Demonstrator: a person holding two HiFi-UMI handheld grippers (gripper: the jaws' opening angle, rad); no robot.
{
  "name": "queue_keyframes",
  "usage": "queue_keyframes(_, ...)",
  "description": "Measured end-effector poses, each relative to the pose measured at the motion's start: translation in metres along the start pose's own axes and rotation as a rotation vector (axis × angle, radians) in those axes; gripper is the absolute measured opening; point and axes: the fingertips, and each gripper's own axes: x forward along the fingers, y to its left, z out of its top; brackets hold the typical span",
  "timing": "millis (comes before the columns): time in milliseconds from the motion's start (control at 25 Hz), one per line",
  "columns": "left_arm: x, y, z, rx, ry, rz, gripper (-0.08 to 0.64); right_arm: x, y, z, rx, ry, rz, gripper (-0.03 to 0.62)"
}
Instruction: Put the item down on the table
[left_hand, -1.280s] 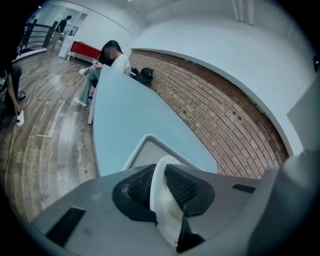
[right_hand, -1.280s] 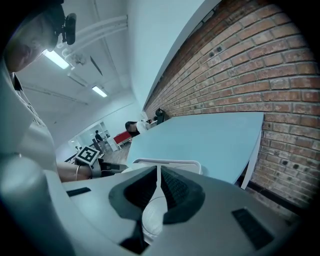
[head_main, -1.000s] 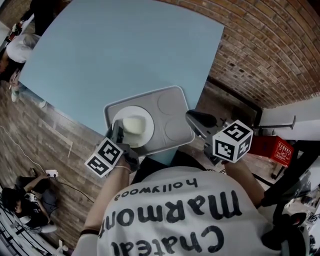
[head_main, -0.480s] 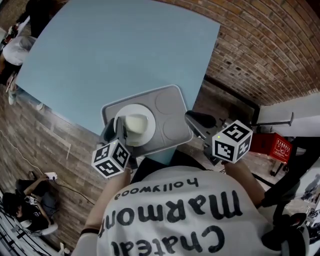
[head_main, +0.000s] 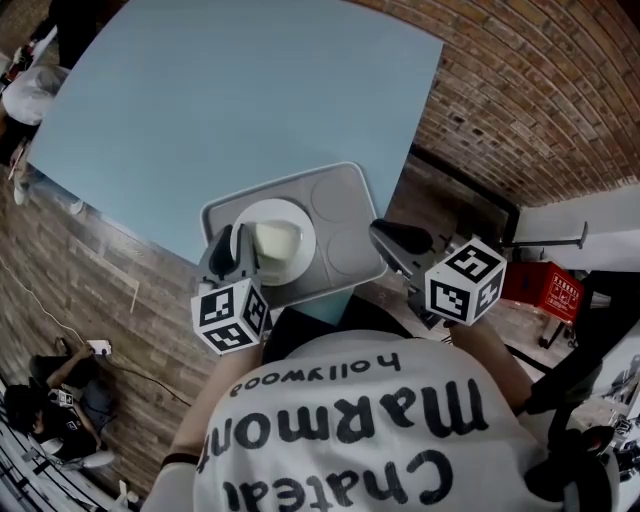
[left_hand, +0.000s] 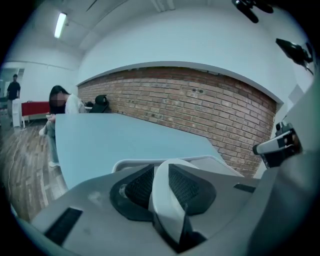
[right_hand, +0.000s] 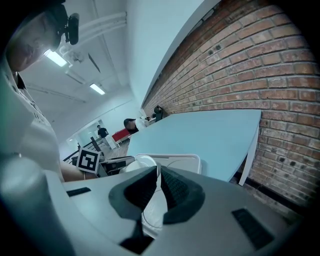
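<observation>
While the left gripper and the right gripper were clamped on opposite sides of the tray, the table lay straight ahead of it.

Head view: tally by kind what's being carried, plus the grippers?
tray: 1
plate: 1
pale cup-shaped item on the plate: 1
grippers: 2 (left gripper, right gripper, each clamped on the tray's rim)
Total: 5
</observation>
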Motion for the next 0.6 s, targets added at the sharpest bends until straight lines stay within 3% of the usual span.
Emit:
queue_keyframes(200, 0.002, -0.002, 0.005, 0.109, -0.007, 0.017, 0.069, 0.001, 0.000, -0.002, 0.003, 0.007, -0.001, 0.026)
queue_keyframes(360, 0.006, -0.010, 0.002, 0.262, 0.007, -0.002, 0.069, -0.002, -0.002, -0.003, 0.004, 0.004, -0.006, 0.026)
queue_keyframes(600, 0.008, -0.011, 0.005, 0.273, -0.004, -0.012, 0.069, -0.007, -0.002, -0.003, 0.007, -0.001, -0.015, 0.026)
